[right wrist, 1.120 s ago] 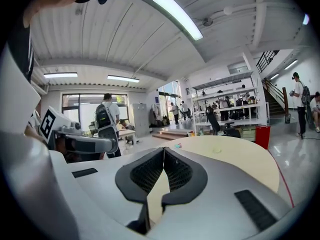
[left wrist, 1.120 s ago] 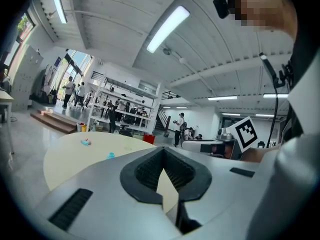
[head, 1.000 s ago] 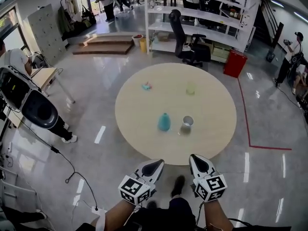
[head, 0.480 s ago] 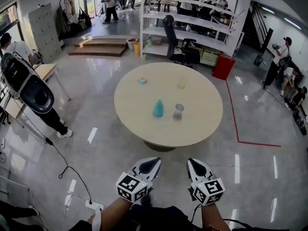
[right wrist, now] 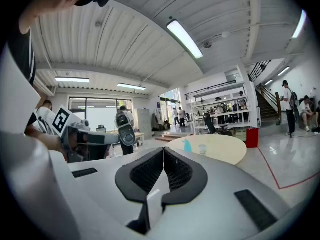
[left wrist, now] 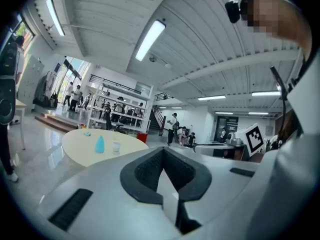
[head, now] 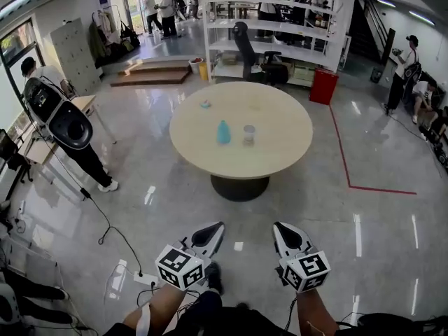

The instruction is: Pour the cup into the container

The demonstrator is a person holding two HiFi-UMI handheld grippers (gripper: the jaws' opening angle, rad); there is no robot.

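Standing well back from the table (head: 280, 152), I hold left gripper (head: 212, 229) and right gripper (head: 283, 230) low, jaws closed on nothing. Cup (head: 248, 134) sits beside blue container (head: 223, 132) at twelve o'clock, untouched. Approach comes first, I judge, then grasping the cup.

Open floor (head: 308, 208) stretches from me to the tabletop (head: 280, 152). My left gripper (head: 213, 228) and right gripper (head: 280, 229), jaws together on nothing, hang well short of its near edge. The tabletop's near half is bare as far as the blue container (head: 223, 132) and the clear cup (head: 248, 134), which stand side by side near its middle with a gap between them. Left of the tabletop stands a person (head: 87, 161) carrying black gear, and a cable (head: 105, 226) trails over the floor. Behind the tabletop a chair (head: 243, 44), a shelving rack (head: 280, 26) and a red bin (head: 323, 86) crowd the far side. Right of it the floor lies open.
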